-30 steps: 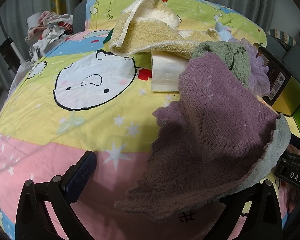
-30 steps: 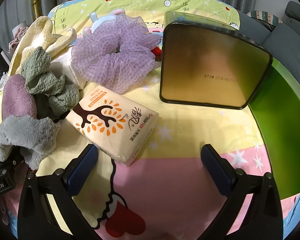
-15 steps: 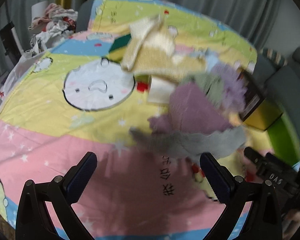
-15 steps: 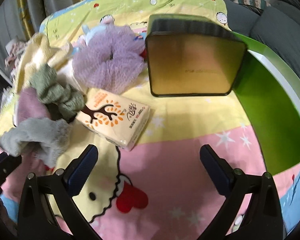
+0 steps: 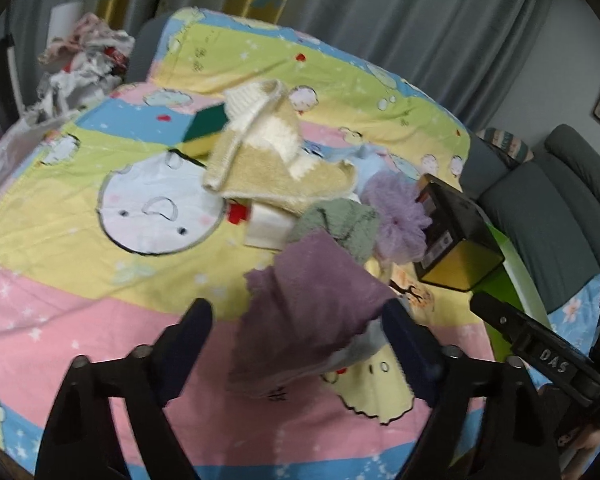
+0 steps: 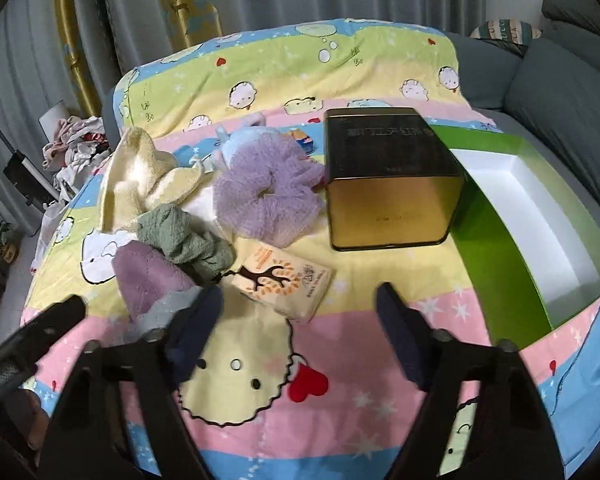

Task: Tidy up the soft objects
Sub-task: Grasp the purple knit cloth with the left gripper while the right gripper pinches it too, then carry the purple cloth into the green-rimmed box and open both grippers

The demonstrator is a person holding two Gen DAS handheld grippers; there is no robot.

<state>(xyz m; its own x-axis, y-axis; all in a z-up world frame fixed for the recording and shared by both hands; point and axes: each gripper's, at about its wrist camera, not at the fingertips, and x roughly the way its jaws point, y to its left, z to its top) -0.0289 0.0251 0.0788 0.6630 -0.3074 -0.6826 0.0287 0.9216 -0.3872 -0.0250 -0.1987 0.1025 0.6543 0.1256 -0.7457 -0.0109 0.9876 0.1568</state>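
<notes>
A purple cloth [image 5: 312, 304] with a grey underside lies crumpled on the cartoon bedsheet [image 5: 80, 264] between the fingers of my left gripper [image 5: 300, 346]. Its jaws are closing; the cloth's edge brushes the right finger and the left finger stands apart from it. My right gripper [image 6: 298, 332] hovers over the sheet with its jaws closing on nothing. The purple cloth [image 6: 148, 276] sits by its left finger. Beyond lie a green cloth [image 6: 184, 240], a yellow towel [image 6: 140, 176], a lilac scrunchie [image 6: 268, 196] and a tissue pack [image 6: 284, 284].
A gold tin [image 6: 388, 192] stands upright on the bed right of the scrunchie. An open green box [image 6: 520, 240] with a white inside sits at the right edge. A blue plush toy [image 6: 244, 140] lies behind the scrunchie. Clothes are heaped [image 5: 84, 60] off the bed's far left.
Both grippers have risen and their jaws have narrowed. The purple cloth, draped over the left gripper's right finger a second ago, has dropped onto the bed and now lies between the left fingers.
</notes>
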